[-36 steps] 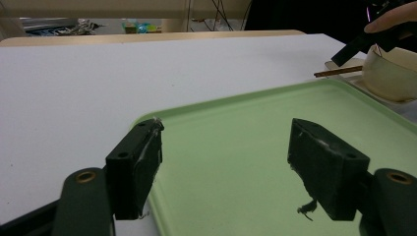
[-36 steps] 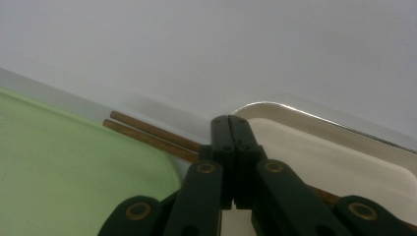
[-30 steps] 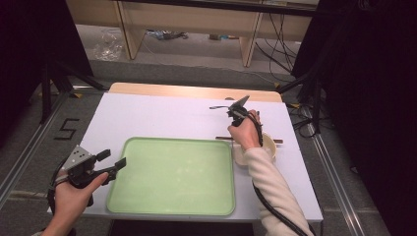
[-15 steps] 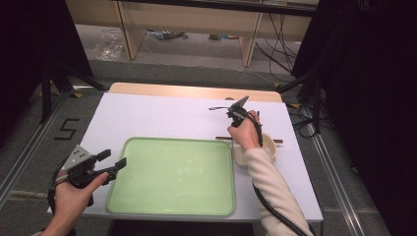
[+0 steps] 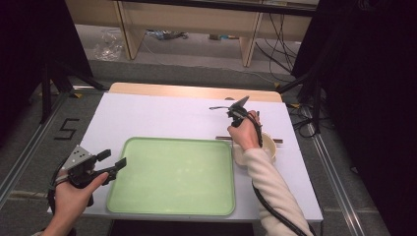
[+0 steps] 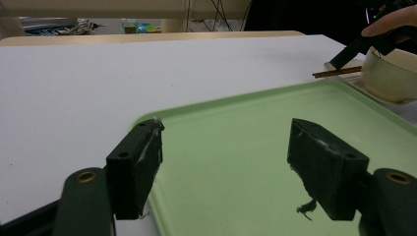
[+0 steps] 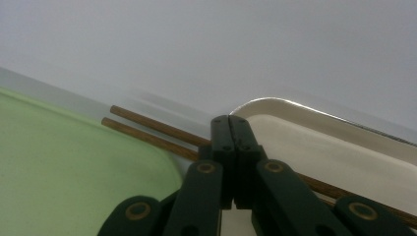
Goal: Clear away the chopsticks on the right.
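Left gripper [image 5: 115, 163] hovers at the near-left edge of the flat pale-green plastic tray [image 5: 172, 206], fingers wide apart, holding nothing. Farther off, right gripper [image 7: 229, 129] has its fingers pressed together above 2 brown wooden chopsticks [image 7: 152, 133] lying on the white desk [image 5: 162, 115] beside a cream bowl [image 5: 269, 145]; whether it grips them cannot be told. Advised: spread the fingers, straddle both sticks, then close.

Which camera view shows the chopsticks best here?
The right gripper view: the chopsticks lie close and sharp, two brown sticks passing under the shut right gripper. The high view has them small, partly behind the hand; the left gripper view catches just one end.
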### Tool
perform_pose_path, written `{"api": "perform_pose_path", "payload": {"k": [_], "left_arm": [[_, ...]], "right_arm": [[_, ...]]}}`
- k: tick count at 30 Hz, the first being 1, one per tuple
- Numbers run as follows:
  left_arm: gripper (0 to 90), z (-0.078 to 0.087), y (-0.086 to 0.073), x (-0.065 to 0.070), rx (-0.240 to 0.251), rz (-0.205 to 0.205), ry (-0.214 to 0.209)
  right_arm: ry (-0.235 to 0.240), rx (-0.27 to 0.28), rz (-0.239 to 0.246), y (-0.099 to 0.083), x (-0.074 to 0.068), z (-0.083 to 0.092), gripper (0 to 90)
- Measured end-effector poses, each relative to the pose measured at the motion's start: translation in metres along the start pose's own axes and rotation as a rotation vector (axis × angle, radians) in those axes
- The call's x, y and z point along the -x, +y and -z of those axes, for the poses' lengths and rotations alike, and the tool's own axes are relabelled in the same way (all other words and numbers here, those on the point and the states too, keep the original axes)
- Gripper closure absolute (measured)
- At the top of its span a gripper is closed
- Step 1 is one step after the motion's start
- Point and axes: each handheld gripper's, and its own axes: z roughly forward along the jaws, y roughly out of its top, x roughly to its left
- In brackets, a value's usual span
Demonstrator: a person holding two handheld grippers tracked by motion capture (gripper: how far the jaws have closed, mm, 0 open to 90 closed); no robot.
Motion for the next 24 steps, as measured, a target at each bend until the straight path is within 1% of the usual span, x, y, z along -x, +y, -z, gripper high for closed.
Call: {"api": "perform_pose_path", "payload": {"k": [2,4,5,6,7,9,10,11,12,13,15,16,17,18,19,20,21,22,23,24], "left_arm": [[29.1,0.000,0.000,0.000,-0.001,0.000,0.000],[29.1,0.000,0.000,0.000,0.000,0.000,0.000],[29.1,0.000,0.000,0.000,0.000,0.000,0.000],[29.2,0.000,0.000,0.000,0.000,-0.001,0.000],[29.1,0.000,0.000,0.000,0.000,0.000,0.000],[29.2,0.000,0.000,0.000,0.000,-0.001,0.000],[29.5,0.000,0.000,0.000,-0.001,0.000,-0.003],[29.5,0.000,0.000,0.000,-0.001,0.001,-0.004],[29.7,0.000,0.000,0.000,-0.001,0.000,-0.004],[29.7,0.000,0.000,0.000,-0.001,-0.005,-0.003],[29.7,0.000,0.000,0.000,0.000,-0.001,-0.004],[29.7,0.000,0.000,0.000,0.000,0.001,-0.004],[29.7,0.000,0.000,0.000,0.001,0.000,-0.002],[29.7,-0.001,0.000,0.000,0.005,0.001,-0.009],[29.7,-0.001,0.000,0.000,0.004,0.009,-0.006],[29.7,0.000,0.000,0.001,-0.001,0.010,-0.001],[29.7,0.000,0.000,0.000,-0.001,-0.002,-0.003],[29.7,0.000,0.000,0.000,-0.001,-0.005,-0.003],[29.7,0.000,0.000,0.000,0.001,-0.002,-0.004],[29.7,0.000,0.000,0.000,0.000,0.000,-0.003]], "right_arm": [[-0.005,0.011,0.003,0.000,0.001,-0.001,90.0],[0.000,0.010,-0.011,0.000,0.000,0.000,90.0],[0.004,0.020,-0.005,0.000,0.001,-0.001,90.0],[-0.005,0.023,0.008,0.000,0.002,-0.001,90.0],[-0.006,0.027,-0.008,0.000,0.002,-0.002,90.0],[-0.018,0.034,-0.009,0.000,0.001,-0.002,90.0],[-0.007,0.043,-0.010,0.000,0.002,-0.003,90.0],[-0.007,0.043,-0.010,0.000,0.002,-0.003,90.0],[-0.021,0.056,-0.010,-0.001,0.002,-0.004,90.0],[-0.019,0.061,-0.012,-0.001,0.002,-0.004,90.0],[-0.011,0.065,0.002,0.000,0.005,-0.002,90.0],[-0.006,0.070,-0.001,0.000,0.005,0.000,90.0],[-0.010,0.074,0.011,0.000,0.006,0.002,90.0],[-0.008,0.069,0.017,0.000,0.007,0.004,90.0],[0.017,0.044,-0.007,0.001,0.006,0.008,90.0],[0.005,0.046,-0.006,0.001,0.006,0.008,90.0],[0.006,0.031,-0.005,0.001,0.006,0.008,90.0],[0.005,0.014,-0.007,0.000,0.005,0.008,90.0],[0.005,0.014,-0.007,0.000,0.005,0.008,90.0],[0.004,0.015,0.017,0.000,0.006,0.007,90.0]]}}
